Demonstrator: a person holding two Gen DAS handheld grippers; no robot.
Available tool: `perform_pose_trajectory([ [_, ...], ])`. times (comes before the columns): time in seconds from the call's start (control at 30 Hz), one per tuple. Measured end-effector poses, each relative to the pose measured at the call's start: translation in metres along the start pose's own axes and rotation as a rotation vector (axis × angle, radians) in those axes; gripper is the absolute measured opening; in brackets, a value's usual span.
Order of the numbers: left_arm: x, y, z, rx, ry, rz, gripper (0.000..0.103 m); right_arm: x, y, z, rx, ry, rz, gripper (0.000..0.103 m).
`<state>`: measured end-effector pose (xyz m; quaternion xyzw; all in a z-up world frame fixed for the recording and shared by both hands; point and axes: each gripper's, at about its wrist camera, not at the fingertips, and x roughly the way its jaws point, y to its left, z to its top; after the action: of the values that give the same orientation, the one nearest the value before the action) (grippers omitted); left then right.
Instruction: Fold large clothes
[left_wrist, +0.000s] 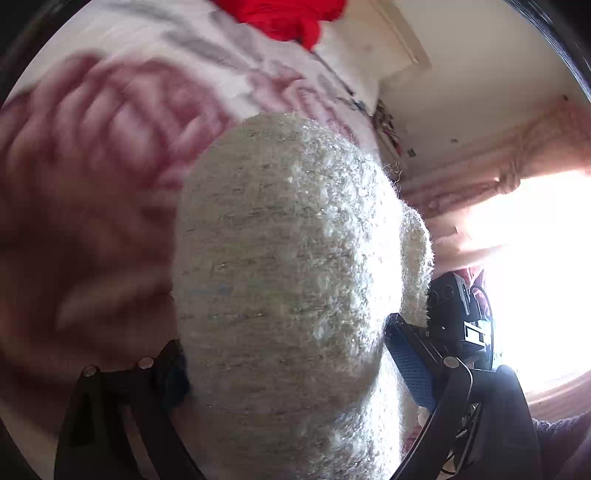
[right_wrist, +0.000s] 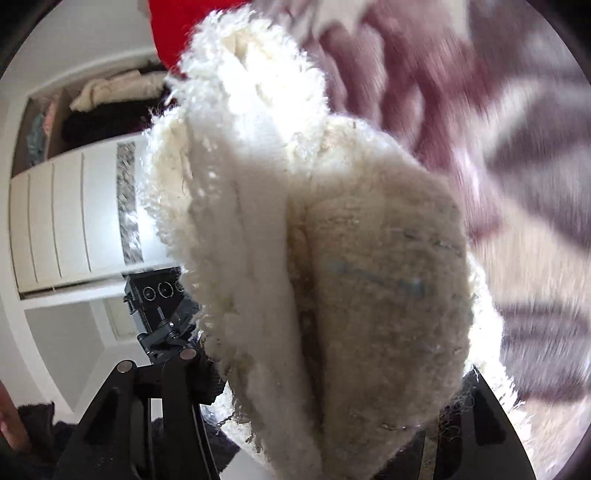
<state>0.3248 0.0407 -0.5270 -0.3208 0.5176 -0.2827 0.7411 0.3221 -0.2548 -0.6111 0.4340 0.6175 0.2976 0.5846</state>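
- A fluffy cream knitted garment (left_wrist: 295, 280) is bunched between the fingers of the left tongs (left_wrist: 291, 369); a thick wad fills the gap from the left finger to the blue-padded right finger (left_wrist: 410, 369). The left tongs are judged to be clamped wide on this wad, the bulk of the knit keeping the fingers far apart.
- In the right wrist view, the same garment (right_wrist: 332, 258) is doubled into two thick lobes rising between the fingers of the right tongs (right_wrist: 332, 413). The right tongs are judged to be gripping the knit.
- The garment is held up off the floral bedspread (left_wrist: 110, 147) by both tongs, presumably so that an edge can be carried over for a fold. The bedspread beneath is blurred.
- The other tool (right_wrist: 162, 306) is seen just beside the garment, which suggests that the two grips are near each other on the same edge.
- A red fabric item (left_wrist: 291, 18) lies at the far end of the bed; its type cannot be told.
- An open wardrobe compartment (right_wrist: 55, 122) holds piled clothes: a cream bundle (right_wrist: 110, 90) on top of dark items. White drawer fronts (right_wrist: 55, 221) below it are closed; their contents are hidden.
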Motion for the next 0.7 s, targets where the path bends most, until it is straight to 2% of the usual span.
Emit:
perform_pose_trajectory([
  [0.13,0.032,-0.019,0.077,0.102,0.028,-0.032,0.094,-0.021,0.019,0.045,-0.006,-0.107,0.003,0.060],
  [0.23,0.072,-0.025,0.139,0.139,0.054,-0.062,0.094,-0.039,0.029,0.094,-0.002,-0.191,-0.024,0.060],
  [0.37,0.131,-0.016,0.197,0.148,0.092,-0.084,0.093,-0.055,0.023,0.163,0.029,-0.269,-0.073,0.060],
  [0.43,0.162,0.000,0.211,0.138,0.144,-0.062,0.094,-0.055,0.011,0.192,0.066,-0.295,-0.112,0.060],
  [0.5,0.190,0.018,0.215,0.135,0.216,0.005,0.094,-0.053,-0.006,0.211,0.119,-0.305,-0.183,0.060],
  [0.53,0.197,0.027,0.217,0.130,0.240,-0.007,0.097,-0.048,-0.014,0.218,0.144,-0.298,-0.224,0.060],
  [0.6,0.195,0.035,0.221,0.129,0.251,-0.051,0.097,-0.035,-0.020,0.225,0.149,-0.286,-0.291,0.067],
  [0.67,0.186,0.031,0.218,0.142,0.245,-0.026,0.097,-0.028,-0.015,0.226,0.125,-0.285,-0.317,0.077],
  [0.7,0.178,0.025,0.215,0.154,0.232,0.012,0.097,-0.027,-0.013,0.226,0.125,-0.277,-0.328,0.078],
])
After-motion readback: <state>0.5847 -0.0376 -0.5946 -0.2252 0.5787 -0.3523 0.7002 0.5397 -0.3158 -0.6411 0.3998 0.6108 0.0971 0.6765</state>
